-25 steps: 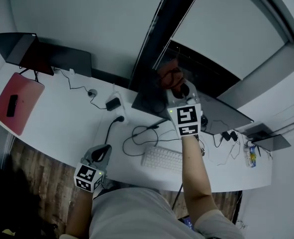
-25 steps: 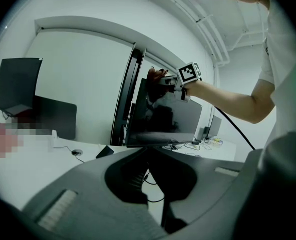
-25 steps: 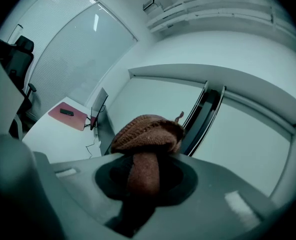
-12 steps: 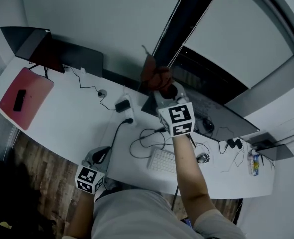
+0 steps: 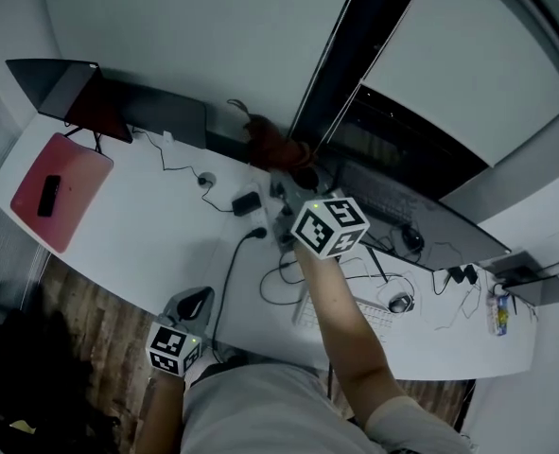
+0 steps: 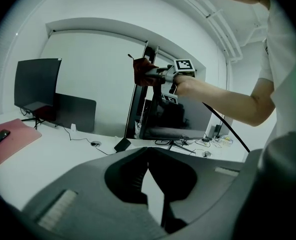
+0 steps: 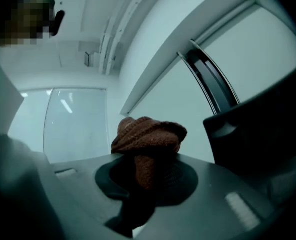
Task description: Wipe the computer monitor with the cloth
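A rust-brown knitted cloth [image 5: 271,146] is bunched in my right gripper [image 5: 287,164], which is shut on it and held high above the desk. It hangs just off the left edge of the dark computer monitor [image 5: 407,201], apart from the screen. In the right gripper view the cloth [image 7: 146,139] fills the jaws and the monitor's edge [image 7: 260,129] shows at the right. The left gripper view shows the monitor [image 6: 175,120] across the desk. My left gripper [image 5: 196,300] rests low at the desk's near edge, shut and empty, its jaw tips [image 6: 148,151] meeting.
On the white desk [image 5: 156,235] lie tangled cables, a power adaptor [image 5: 246,201], a keyboard [image 5: 359,318] partly under my arm and a mouse [image 5: 400,303]. A red mat [image 5: 71,197] with a phone [image 5: 49,195] and a second monitor [image 5: 71,93] stand at the far left.
My right gripper has carried the cloth leftward, from the monitor's screen to past its left edge. The left gripper has stayed at the desk's near edge.
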A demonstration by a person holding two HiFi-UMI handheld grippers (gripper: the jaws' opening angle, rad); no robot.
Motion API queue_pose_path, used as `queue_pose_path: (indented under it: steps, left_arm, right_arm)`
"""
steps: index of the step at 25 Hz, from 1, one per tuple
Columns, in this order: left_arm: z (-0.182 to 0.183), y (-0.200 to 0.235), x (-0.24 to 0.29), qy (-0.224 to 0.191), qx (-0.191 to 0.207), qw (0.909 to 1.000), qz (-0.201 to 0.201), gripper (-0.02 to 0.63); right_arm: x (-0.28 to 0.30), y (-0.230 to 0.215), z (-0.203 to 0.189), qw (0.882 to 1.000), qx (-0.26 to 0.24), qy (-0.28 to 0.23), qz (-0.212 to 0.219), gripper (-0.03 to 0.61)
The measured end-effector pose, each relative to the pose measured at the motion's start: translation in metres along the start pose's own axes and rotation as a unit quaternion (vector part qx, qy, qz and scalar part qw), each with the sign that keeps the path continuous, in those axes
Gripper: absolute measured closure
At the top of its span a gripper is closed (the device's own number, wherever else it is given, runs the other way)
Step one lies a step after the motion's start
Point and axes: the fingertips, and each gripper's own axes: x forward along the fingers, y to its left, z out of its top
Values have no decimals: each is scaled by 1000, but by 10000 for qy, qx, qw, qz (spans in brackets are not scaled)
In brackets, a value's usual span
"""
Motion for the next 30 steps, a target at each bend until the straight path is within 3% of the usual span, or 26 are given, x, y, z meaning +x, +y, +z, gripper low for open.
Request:
queue_pose_path:
  steps: [5, 11, 15, 26, 30]
  left_arm:
    - [-3, 6, 2, 107, 2, 9999, 41, 604]
    - [-6, 6, 8, 210, 4, 9998, -1, 604]
    - [-7, 7, 11, 274, 9, 9996, -17, 604]
    - [-17, 7, 12, 462, 26, 9989, -11, 604]
    - [-19, 4, 12, 522, 30, 9986, -23, 604]
  right_arm:
    - [3, -19, 5, 9924, 1075, -584, -149, 500]
    - [-2, -40, 13, 9697, 2078, -1251, -277, 500]
    - [-5, -46, 15, 9499, 2652, -1646, -157, 500]
    - [-16, -65, -1, 8809, 4159, -2257, -111, 502]
    - [-17, -71, -19, 8689, 4393, -2271, -195, 502]
